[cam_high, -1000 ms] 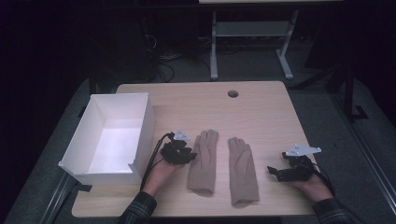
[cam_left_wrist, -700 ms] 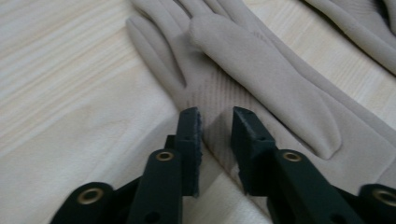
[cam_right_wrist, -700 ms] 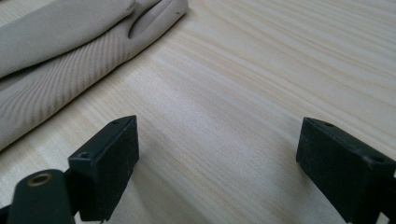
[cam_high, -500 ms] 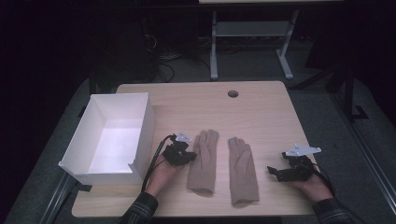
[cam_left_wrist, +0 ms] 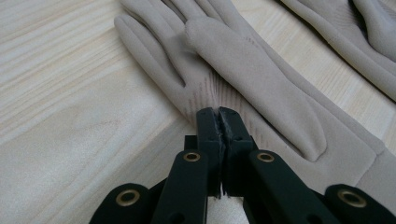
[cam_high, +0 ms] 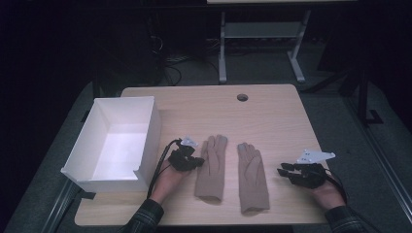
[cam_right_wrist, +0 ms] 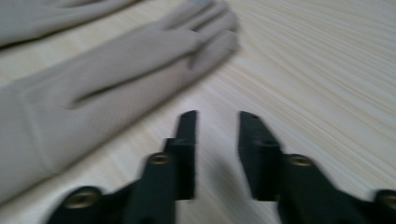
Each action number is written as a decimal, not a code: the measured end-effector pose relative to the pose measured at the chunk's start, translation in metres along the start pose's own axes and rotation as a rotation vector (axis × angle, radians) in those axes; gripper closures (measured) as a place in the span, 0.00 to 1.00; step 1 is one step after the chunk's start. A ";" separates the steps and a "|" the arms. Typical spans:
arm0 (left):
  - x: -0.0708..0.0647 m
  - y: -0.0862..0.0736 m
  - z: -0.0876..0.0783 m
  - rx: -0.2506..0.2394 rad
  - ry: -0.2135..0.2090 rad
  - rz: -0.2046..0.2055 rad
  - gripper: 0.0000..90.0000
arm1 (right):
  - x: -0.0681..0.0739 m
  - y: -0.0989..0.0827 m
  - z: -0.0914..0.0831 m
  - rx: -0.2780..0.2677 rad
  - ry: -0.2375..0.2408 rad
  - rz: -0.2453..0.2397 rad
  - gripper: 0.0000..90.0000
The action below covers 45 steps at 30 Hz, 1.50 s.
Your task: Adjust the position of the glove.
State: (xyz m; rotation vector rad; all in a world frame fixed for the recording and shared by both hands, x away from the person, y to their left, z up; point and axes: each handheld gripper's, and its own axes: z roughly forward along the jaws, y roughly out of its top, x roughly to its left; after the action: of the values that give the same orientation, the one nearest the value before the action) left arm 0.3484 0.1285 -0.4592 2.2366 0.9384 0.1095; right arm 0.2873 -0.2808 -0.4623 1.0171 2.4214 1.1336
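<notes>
Two beige gloves lie flat side by side on the wooden table (cam_high: 204, 107), fingers pointing away from me. My left gripper (cam_high: 199, 161) (cam_left_wrist: 218, 114) is shut, its tips pinching the puckered outer edge of the left glove (cam_high: 211, 165) (cam_left_wrist: 261, 79) below the little finger. My right gripper (cam_high: 281, 171) (cam_right_wrist: 217, 119) rests a short way right of the right glove (cam_high: 252, 177) (cam_right_wrist: 116, 65), pointing at it. Its jaws have just been closing; a gap remains, with bare wood between them.
A white open box (cam_high: 124, 99) stands at the table's left edge, close beside my left hand. A round cable hole (cam_high: 242, 97) sits near the far edge. A metal stand and cables are on the dark floor beyond.
The left gripper's jaws have drawn together at the left glove's edge. Both hands have kept their places.
</notes>
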 end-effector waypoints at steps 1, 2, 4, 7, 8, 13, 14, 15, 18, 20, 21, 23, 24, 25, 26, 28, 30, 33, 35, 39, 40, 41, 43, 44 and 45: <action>0.000 0.000 0.000 0.002 0.001 0.003 0.98 | 0.002 0.002 0.001 -0.005 0.020 -0.015 0.91; 0.000 0.000 0.000 0.002 0.002 0.004 0.98 | 0.004 0.004 0.003 -0.010 0.045 -0.027 0.97; 0.000 0.000 0.000 0.002 0.002 0.003 0.98 | 0.007 0.007 0.006 -0.011 0.084 -0.046 1.00; 0.000 0.000 0.001 0.000 0.000 0.000 0.98 | 0.014 0.012 0.015 0.016 0.139 -0.076 1.00; 0.000 0.000 0.001 0.001 0.000 0.001 0.98 | 0.015 0.013 0.018 0.024 0.148 -0.076 1.00; 0.000 0.000 0.000 0.001 0.000 0.001 0.98 | 0.021 0.017 0.028 0.055 0.175 -0.100 1.00; 0.000 0.000 0.000 0.000 0.001 0.001 0.98 | 0.022 0.017 0.029 0.061 0.177 -0.096 1.00; 0.000 0.000 0.000 -0.002 -0.001 -0.002 0.98 | 0.023 0.018 0.030 0.063 0.180 -0.098 1.00; 0.000 0.000 -0.002 -0.005 -0.016 -0.006 0.98 | 0.025 0.019 0.031 0.062 0.181 -0.103 1.00; -0.002 -0.001 -0.004 -0.014 -0.032 -0.004 0.98 | 0.026 0.019 0.032 0.066 0.185 -0.103 1.00; -0.003 -0.001 -0.005 -0.017 -0.039 -0.008 0.98 | 0.026 0.019 0.033 0.066 0.184 -0.105 1.00; -0.004 -0.001 -0.007 -0.014 -0.053 0.008 0.98 | 0.027 0.020 0.033 0.068 0.189 -0.110 1.00; -0.005 -0.002 -0.008 -0.009 -0.057 0.017 0.98 | 0.027 0.020 0.034 0.066 0.190 -0.110 1.00; -0.007 -0.002 -0.009 -0.012 -0.061 0.018 0.98 | 0.028 0.021 0.034 0.066 0.193 -0.107 1.00; -0.007 -0.002 -0.010 -0.006 -0.063 0.025 0.98 | 0.029 0.022 0.035 0.069 0.197 -0.104 1.00; -0.007 -0.003 -0.011 -0.013 -0.067 0.022 0.98 | 0.031 0.024 0.038 0.068 0.202 -0.107 1.00; -0.007 -0.003 -0.012 -0.018 -0.073 0.018 0.98 | 0.033 0.026 0.040 0.065 0.207 -0.109 1.00; -0.007 -0.003 -0.012 -0.015 -0.074 0.022 0.98 | 0.035 0.028 0.044 0.065 0.221 -0.104 1.00; -0.007 -0.003 -0.012 -0.021 -0.075 0.016 0.98 | 0.036 0.031 0.046 0.064 0.224 -0.111 1.00; -0.007 -0.002 -0.012 -0.027 -0.083 0.014 0.98 | 0.040 0.035 0.051 0.066 0.229 -0.114 1.00; -0.006 -0.001 -0.012 -0.026 -0.085 0.018 0.98 | 0.040 0.036 0.052 0.066 0.232 -0.120 1.00; -0.007 -0.001 -0.011 -0.034 -0.091 0.009 0.98 | 0.040 0.036 0.053 0.065 0.233 -0.124 1.00; -0.007 0.000 -0.011 -0.034 -0.096 0.014 0.98 | 0.041 0.037 0.053 0.066 0.234 -0.120 1.00; -0.008 0.001 -0.011 -0.039 -0.102 0.009 0.98 | 0.042 0.038 0.054 0.068 0.235 -0.120 1.00; -0.009 0.002 -0.011 -0.044 -0.107 0.006 0.98 | 0.042 0.038 0.055 0.062 0.237 -0.125 1.00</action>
State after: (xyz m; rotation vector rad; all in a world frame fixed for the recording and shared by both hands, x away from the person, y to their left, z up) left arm 0.3397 0.1278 -0.4480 2.1827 0.8642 0.0130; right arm 0.3041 -0.2038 -0.4676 0.7730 2.6778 1.2023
